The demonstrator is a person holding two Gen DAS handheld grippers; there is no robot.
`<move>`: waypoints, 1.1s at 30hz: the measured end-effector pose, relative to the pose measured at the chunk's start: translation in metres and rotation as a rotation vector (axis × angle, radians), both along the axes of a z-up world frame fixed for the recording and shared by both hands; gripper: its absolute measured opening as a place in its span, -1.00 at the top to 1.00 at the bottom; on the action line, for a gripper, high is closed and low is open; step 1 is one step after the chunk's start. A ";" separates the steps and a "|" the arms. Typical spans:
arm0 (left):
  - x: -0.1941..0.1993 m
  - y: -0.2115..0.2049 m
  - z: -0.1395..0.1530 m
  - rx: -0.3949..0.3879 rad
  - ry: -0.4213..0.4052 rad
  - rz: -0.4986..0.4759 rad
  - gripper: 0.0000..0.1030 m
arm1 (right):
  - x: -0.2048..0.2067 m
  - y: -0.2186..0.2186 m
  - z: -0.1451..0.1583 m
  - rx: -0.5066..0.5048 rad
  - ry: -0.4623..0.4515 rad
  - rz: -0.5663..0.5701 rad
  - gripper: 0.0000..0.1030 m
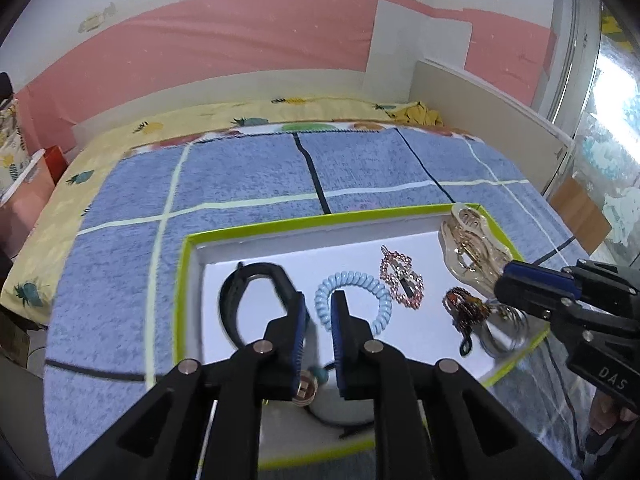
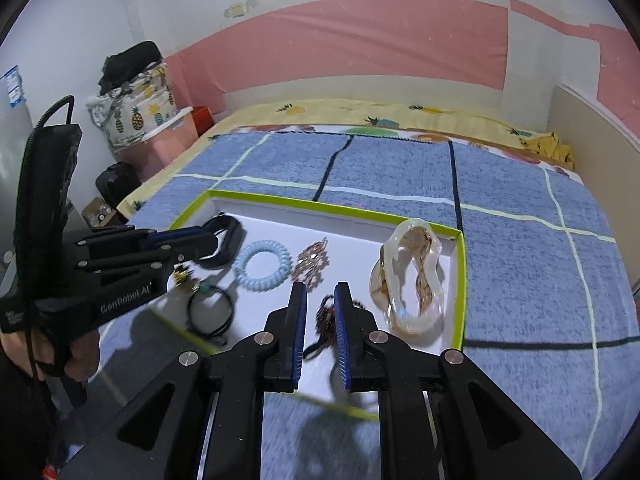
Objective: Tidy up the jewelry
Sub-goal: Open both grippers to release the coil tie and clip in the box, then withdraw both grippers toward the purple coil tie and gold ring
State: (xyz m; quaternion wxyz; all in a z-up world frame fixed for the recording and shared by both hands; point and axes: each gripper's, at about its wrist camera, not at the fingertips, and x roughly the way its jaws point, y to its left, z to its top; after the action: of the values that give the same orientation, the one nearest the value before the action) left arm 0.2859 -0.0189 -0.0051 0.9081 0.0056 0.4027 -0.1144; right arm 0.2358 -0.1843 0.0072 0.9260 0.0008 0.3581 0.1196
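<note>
A white tray with a green rim (image 1: 256,229) (image 2: 280,199) lies on the bed. In it lie a black band (image 1: 236,280) (image 2: 230,240), a light blue coil hair tie (image 1: 360,280) (image 2: 262,266), a pink rhinestone clip (image 1: 402,278) (image 2: 312,264), a dark beaded piece (image 1: 466,306) (image 2: 326,318), a clear-gold claw clip (image 1: 472,254) (image 2: 412,280) and a black cord bracelet (image 2: 210,312). My left gripper (image 1: 320,308) (image 2: 208,236) is open and empty above the tray's near left part. My right gripper (image 2: 321,300) (image 1: 500,284) is open and empty over the beaded piece.
A blue checked blanket (image 1: 240,172) (image 2: 520,248) covers the bed over a yellow pineapple sheet (image 1: 112,144). A pineapple-print bag (image 2: 136,116) and pink boxes stand at the bed's left. A beige board (image 1: 480,92) stands at the right.
</note>
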 end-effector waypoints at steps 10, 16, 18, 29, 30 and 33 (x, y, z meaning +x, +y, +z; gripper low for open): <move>-0.079 0.008 0.025 0.022 -0.077 0.055 0.73 | -0.070 0.001 0.012 0.003 -0.055 0.019 0.72; -0.121 0.009 0.034 0.018 -0.101 0.075 0.73 | -0.103 0.001 0.011 0.023 -0.060 0.017 0.72; -0.131 0.009 0.035 0.008 -0.104 0.075 0.73 | -0.113 0.001 0.010 0.032 -0.064 0.019 0.72; -0.180 0.014 0.026 -0.021 -0.111 0.098 0.73 | -0.155 0.002 0.000 0.067 -0.052 0.041 0.49; -0.183 0.015 0.025 -0.023 -0.108 0.099 0.73 | -0.156 0.003 -0.001 0.063 -0.050 0.043 0.49; -0.192 0.017 0.021 -0.031 -0.103 0.098 0.73 | -0.160 0.006 -0.005 0.047 -0.044 0.047 0.49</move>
State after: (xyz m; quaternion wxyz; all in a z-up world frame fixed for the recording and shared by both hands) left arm 0.0943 -0.0018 0.0159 0.9321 -0.0225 0.3535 -0.0757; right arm 0.0757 -0.1787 0.0024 0.9304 0.0115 0.3344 0.1499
